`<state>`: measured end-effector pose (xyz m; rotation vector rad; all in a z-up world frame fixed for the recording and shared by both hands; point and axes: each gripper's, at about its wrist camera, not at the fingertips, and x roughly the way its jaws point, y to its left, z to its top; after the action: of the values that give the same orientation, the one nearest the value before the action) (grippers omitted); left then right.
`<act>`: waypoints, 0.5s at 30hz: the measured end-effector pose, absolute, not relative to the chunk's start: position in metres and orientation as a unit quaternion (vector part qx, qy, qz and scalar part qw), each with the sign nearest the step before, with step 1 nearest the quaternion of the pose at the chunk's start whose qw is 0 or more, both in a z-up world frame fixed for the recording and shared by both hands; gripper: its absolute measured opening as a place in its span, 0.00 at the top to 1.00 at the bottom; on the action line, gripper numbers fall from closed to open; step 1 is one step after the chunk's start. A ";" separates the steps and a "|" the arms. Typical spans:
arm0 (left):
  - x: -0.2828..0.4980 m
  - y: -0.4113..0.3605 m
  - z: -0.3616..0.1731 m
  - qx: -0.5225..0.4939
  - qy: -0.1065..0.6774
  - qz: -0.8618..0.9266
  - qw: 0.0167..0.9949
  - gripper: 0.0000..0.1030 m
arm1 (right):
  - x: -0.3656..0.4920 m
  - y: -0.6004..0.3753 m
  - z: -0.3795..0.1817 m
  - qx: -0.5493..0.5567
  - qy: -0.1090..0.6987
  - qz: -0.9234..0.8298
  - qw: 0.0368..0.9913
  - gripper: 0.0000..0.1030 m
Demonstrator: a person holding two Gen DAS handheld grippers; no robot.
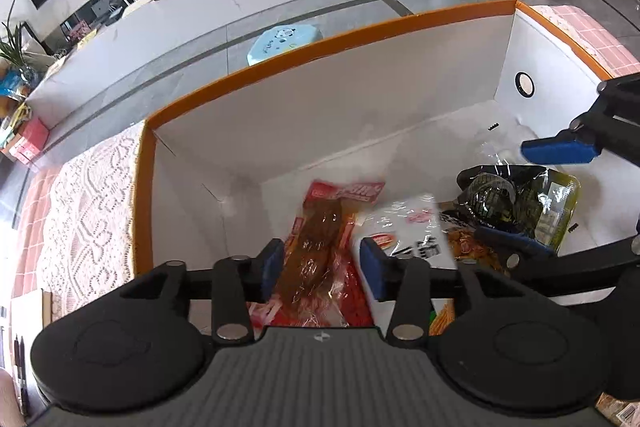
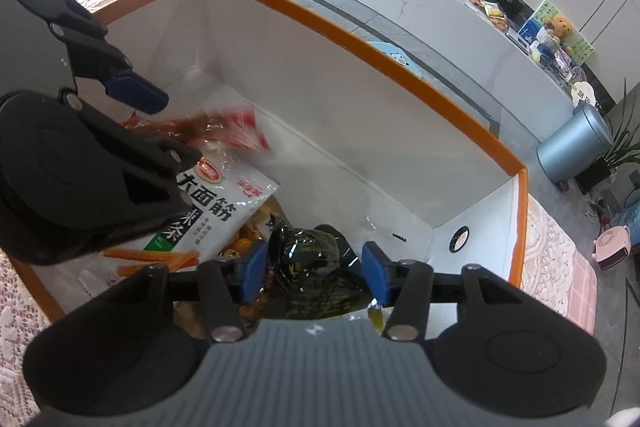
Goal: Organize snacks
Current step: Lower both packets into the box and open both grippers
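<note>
At least 4 snack packets are already gathered inside the orange-rimmed box [image 1: 344, 39]. The left gripper [image 1: 322, 267] is held spread astride the red packet [image 1: 320, 235], the right gripper [image 2: 314, 273] spread around the dark green packet [image 2: 308, 259] (neither visibly pinched). Whether snacks are left outside cannot be told.

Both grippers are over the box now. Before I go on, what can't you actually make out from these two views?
- Red clear-window snack packet: near end hidden by left gripper body, left wrist view; blurred in right wrist view.
- Orange snacks under the white printed packet: mostly covered.
- Dark green glossy packet: print unreadable from glare; whether the open right gripper fingers touch it is unclear.
- Orange-rimmed white box: near wall out of frame.
</note>
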<state>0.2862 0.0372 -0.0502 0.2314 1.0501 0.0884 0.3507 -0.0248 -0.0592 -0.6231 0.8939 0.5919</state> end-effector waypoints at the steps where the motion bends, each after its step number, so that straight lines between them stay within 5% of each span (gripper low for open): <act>1: 0.285 0.038 -0.050 0.112 0.498 0.043 0.859 0.43 | 0.350 -0.026 -0.058 -0.292 0.419 0.277 0.814 0.40; 4: 0.283 0.037 -0.045 0.116 0.491 0.041 0.862 0.25 | 0.347 -0.026 -0.053 -0.293 0.419 0.276 0.814 0.34; 15: 0.262 0.031 -0.008 0.105 0.447 0.049 0.887 0.23 | 0.333 -0.039 -0.018 -0.262 0.417 0.266 0.829 0.21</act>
<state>0.2621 0.0311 -0.0076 0.2191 0.9290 0.1024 0.3335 -0.0385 -0.0178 -0.5551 0.8849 0.5647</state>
